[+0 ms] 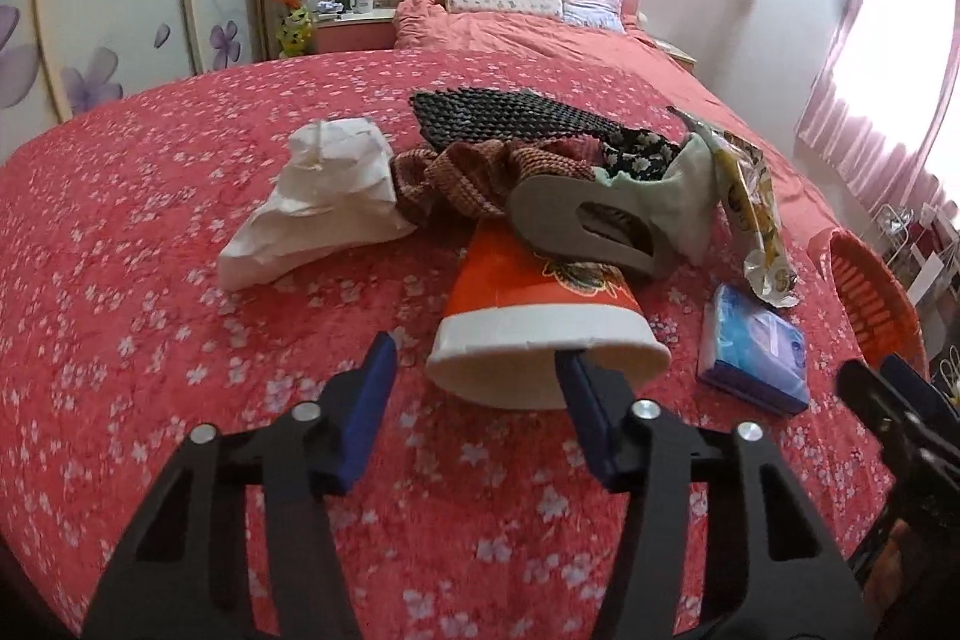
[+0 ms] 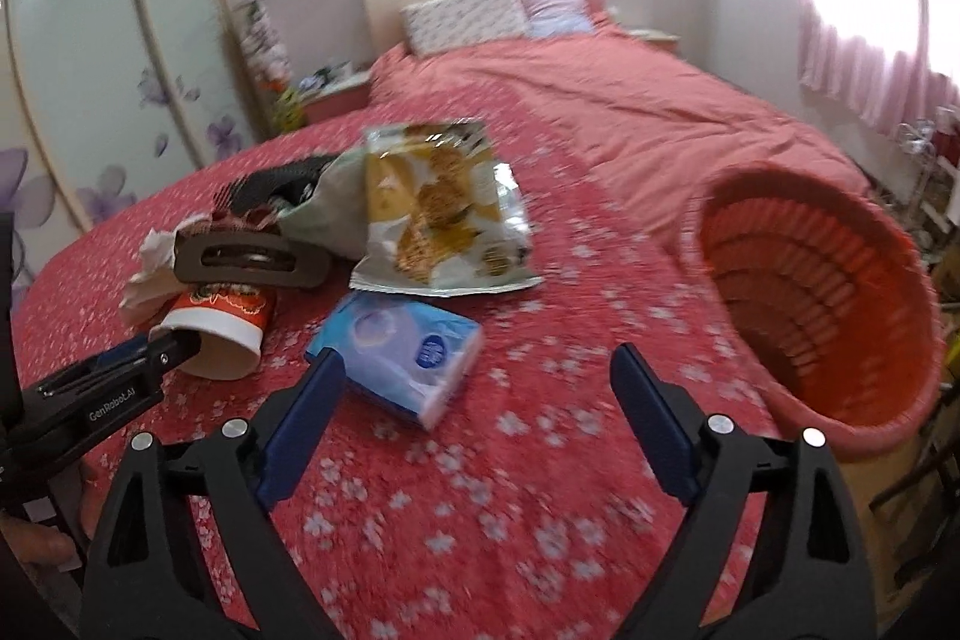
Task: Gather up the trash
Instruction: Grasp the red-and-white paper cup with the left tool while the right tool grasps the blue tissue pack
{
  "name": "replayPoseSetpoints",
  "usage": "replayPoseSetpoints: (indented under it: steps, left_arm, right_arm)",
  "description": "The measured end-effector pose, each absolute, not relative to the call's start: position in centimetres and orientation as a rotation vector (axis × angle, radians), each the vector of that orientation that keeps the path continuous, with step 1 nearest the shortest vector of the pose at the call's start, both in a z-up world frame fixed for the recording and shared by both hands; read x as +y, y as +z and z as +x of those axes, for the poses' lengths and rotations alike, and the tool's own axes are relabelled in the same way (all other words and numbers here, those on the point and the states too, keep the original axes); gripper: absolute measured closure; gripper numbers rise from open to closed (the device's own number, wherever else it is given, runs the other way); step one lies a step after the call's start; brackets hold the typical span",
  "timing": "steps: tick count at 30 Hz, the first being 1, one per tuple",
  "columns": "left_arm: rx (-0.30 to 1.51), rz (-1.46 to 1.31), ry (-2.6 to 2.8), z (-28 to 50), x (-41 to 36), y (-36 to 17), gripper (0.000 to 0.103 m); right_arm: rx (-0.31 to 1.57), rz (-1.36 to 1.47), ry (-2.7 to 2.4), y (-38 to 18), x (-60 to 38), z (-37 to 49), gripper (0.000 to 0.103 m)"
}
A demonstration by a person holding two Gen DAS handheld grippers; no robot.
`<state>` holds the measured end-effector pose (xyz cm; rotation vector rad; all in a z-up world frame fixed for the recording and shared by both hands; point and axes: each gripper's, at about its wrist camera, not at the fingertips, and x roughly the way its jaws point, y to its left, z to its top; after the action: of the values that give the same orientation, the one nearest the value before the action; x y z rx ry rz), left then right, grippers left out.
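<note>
nearest our left gripper [image 1: 477, 361] lies the paper cup [image 1: 540, 316], tipped on its side on the bed [image 1: 150, 280] with its white mouth toward us. one blue finger has gone just inside the rim and the other stands off to the cup's left, clear of it; the jaws are parted about halfway and not pressing on the wall, so nothing is held yet. we judge the cup light and thin-walled, easy to crush, and best taken at the rim, where the rolled edge gives some stiffness; a squeeze further down the body would likely fold it.

our right gripper [image 2: 477, 370] hangs with its jaws wide and empty over the tissue pack [image 2: 402, 352], which lies just ahead of its left finger. the pack looks soft and slick in its plastic wrap, so we would take it across the short sides.

beyond these, the snack bag [image 2: 441, 214] lies flat and crinkly, light enough to slide away from a finger. a brown hair clip [image 1: 588, 226] rests on the cup's far end, and we think it could be dragged along when the cup lifts. behind it sit a knitted cloth [image 1: 480, 178], a dark woven piece [image 1: 480, 112] and crumpled white paper [image 1: 324, 196], all soft and near together. the orange basket [image 2: 822, 304] lies on its side at the right edge of the bed, mouth toward the pile, well apart from the cup.
</note>
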<state>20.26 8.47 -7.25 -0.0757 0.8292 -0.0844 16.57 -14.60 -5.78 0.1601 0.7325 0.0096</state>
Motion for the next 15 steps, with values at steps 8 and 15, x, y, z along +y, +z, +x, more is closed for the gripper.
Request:
replayPoseSetpoints:
  steps: [8,15]
  left_arm:
    - [0.839,-0.078,-0.126,22.0,7.9,-7.9,0.085]
    - [0.796,-0.111,-0.116,21.1,10.3,-7.3,0.095]
  right_arm:
    - [0.800,0.119,0.094,-6.9,-13.1,19.3,0.017]
    - [0.838,0.109,0.138,-7.2,-12.2,19.9,0.024]
